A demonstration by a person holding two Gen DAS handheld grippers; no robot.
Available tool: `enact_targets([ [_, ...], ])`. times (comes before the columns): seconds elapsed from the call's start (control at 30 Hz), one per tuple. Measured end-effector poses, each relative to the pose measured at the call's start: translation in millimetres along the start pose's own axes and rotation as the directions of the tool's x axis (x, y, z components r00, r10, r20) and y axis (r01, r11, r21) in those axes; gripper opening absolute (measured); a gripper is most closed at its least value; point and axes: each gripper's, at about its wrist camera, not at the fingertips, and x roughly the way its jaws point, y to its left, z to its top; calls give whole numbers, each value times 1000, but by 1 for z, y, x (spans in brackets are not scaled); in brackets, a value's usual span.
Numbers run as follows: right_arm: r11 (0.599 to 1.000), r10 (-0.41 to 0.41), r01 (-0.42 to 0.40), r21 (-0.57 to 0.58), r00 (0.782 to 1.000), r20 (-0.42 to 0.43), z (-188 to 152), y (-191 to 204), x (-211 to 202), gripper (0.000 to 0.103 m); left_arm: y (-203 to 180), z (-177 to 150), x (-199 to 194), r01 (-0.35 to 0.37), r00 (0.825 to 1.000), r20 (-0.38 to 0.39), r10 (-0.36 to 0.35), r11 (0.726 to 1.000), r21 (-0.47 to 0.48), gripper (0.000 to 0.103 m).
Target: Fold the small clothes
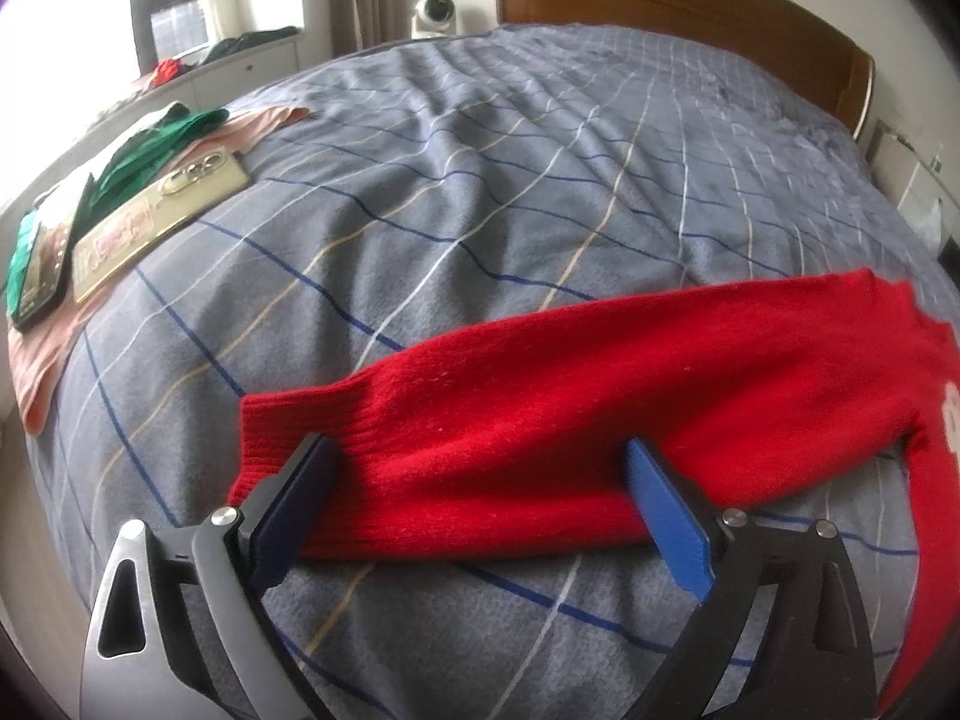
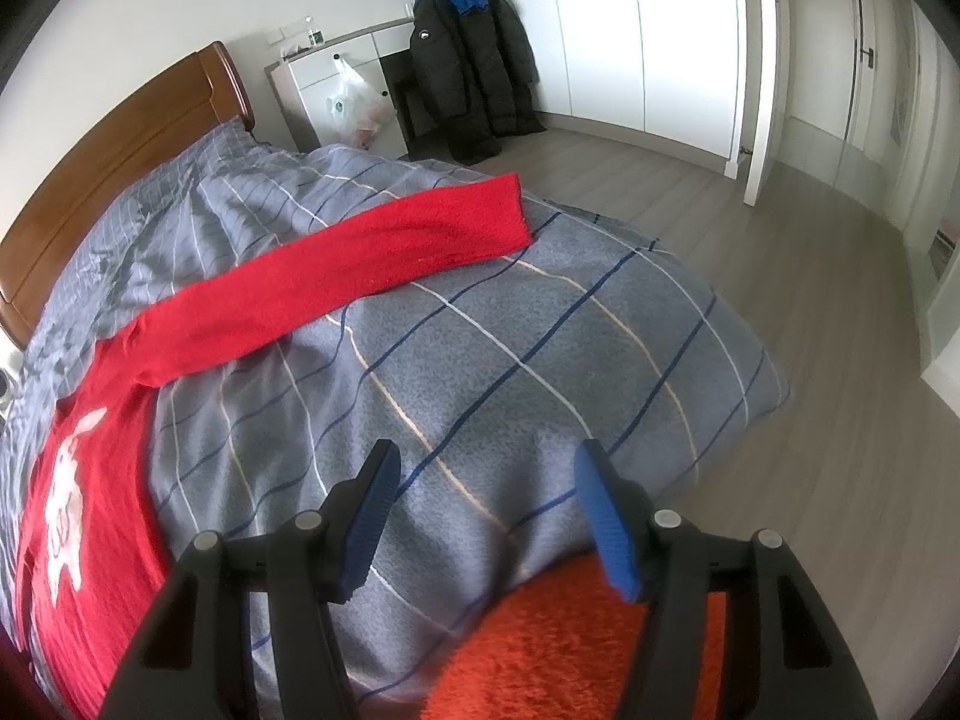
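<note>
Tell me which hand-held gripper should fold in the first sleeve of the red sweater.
Left. The left hand-held gripper is open astride the near sleeve by its cuff. The right hand-held gripper hangs open over bare blanket, apart from the other sleeve.

Fuzzy knit sweater [image 1: 540,408], glossy wooden headboard [image 1: 690,6]

Both grippers were black — the left gripper [image 1: 480,468] partly bare grey metal, the right gripper [image 2: 486,480] all black — with blue pads and round silver pivot screws.
</note>
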Motion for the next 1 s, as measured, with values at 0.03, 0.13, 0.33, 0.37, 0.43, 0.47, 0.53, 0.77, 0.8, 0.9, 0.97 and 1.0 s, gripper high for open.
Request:
enact_targets([
  [0.03, 1000, 1, -1, 0, 1000, 0, 0, 0, 0, 60, 0, 0, 0, 0, 1000, 0, 0, 1000, 0, 97],
  [0.13, 1000, 13, -13, 7, 1000, 0, 0, -1, 1, 60, 1, 0, 0, -3, 1000, 3, 3, 1000, -2, 98],
  [0.33, 998, 58, -58, 33, 998, 4, 1, -11, 4, 60, 12, -1, -16, -9, 997, 72, 14, 997, -71, 97],
  [0.37, 997, 67, -67, 39, 998, 5, 1, -13, 4, 60, 17, -2, -22, -14, 995, 95, 23, 996, -92, 97],
  [0.43, 995, 86, -86, 54, 996, 8, 1, -18, 5, 60, 24, -4, -35, -23, 990, 134, 40, 992, -125, 97],
  [0.47, 994, 96, -96, 60, 995, 10, 1, -20, 6, 60, 27, -6, -43, -21, 989, 141, 40, 991, -133, 97],
  [0.53, 992, 110, -111, 62, 994, 15, 2, -23, 6, 60, 27, -12, -63, 36, 992, 121, -20, 991, -131, 97],
  [0.77, 905, 357, -371, -207, 928, -106, -8, 40, -14, 61, -28, -86, -114, 345, 927, -163, -338, 938, 17, 97],
  [0.8, 857, 415, -450, -252, 892, -181, -15, 56, -14, 61, -36, -99, -118, 354, 920, -195, -341, 934, 38, 97],
  [0.9, 716, 484, -618, -327, 775, -406, -42, 94, -11, 61, -62, -134, -127, 384, 899, -265, -348, 918, 95, 97],
  [0.97, 666, 454, -653, -361, 739, -498, -62, 106, -7, 61, -80, -150, -130, 375, 902, -287, -323, 915, 149, 94],
  [1.0, 653, 439, -665, -361, 722, -535, -71, 109, -4, 61, -87, -154, -131, 379, 900, -295, -319, 909, 172, 89],
])
